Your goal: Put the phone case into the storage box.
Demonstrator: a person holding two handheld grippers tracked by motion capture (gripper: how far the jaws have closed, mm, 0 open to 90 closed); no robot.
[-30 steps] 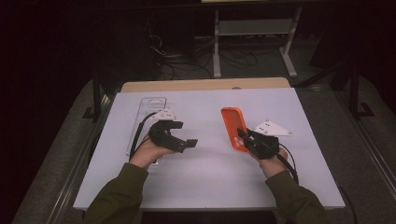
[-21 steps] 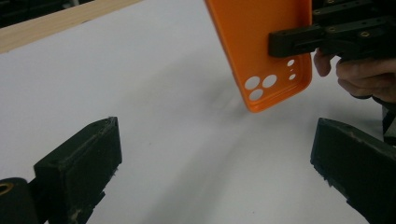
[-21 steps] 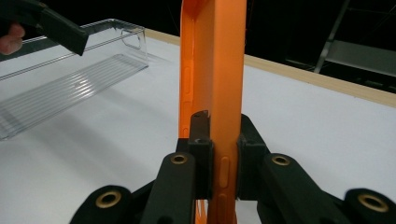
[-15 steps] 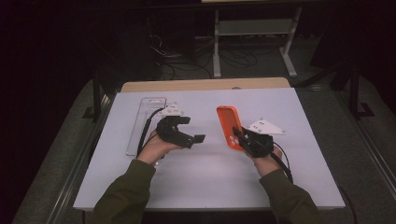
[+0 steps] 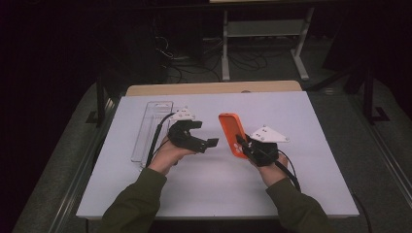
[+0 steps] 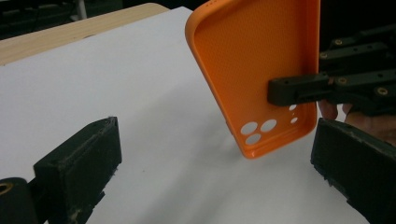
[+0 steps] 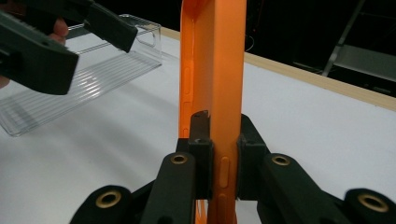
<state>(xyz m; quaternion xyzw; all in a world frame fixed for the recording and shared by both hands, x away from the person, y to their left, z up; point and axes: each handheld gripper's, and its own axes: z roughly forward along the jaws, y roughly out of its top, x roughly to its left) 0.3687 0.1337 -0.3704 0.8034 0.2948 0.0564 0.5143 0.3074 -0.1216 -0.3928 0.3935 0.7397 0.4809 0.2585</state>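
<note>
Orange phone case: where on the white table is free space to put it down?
Bare white table lies right of the right gripper that holds the orange phone case, and along the near edge between the sleeves. Crowded: the left, where the clear tray lies beside the left gripper.

**Orange case held on edge**

My right gripper [image 5: 241, 142] clamps the orange soft-plastic phone case [image 5: 232, 134] by its long side wall near the camera holes, lifted above the white table [image 5: 204, 194], hollow textured inside facing my left gripper [image 5: 210, 143].
</note>
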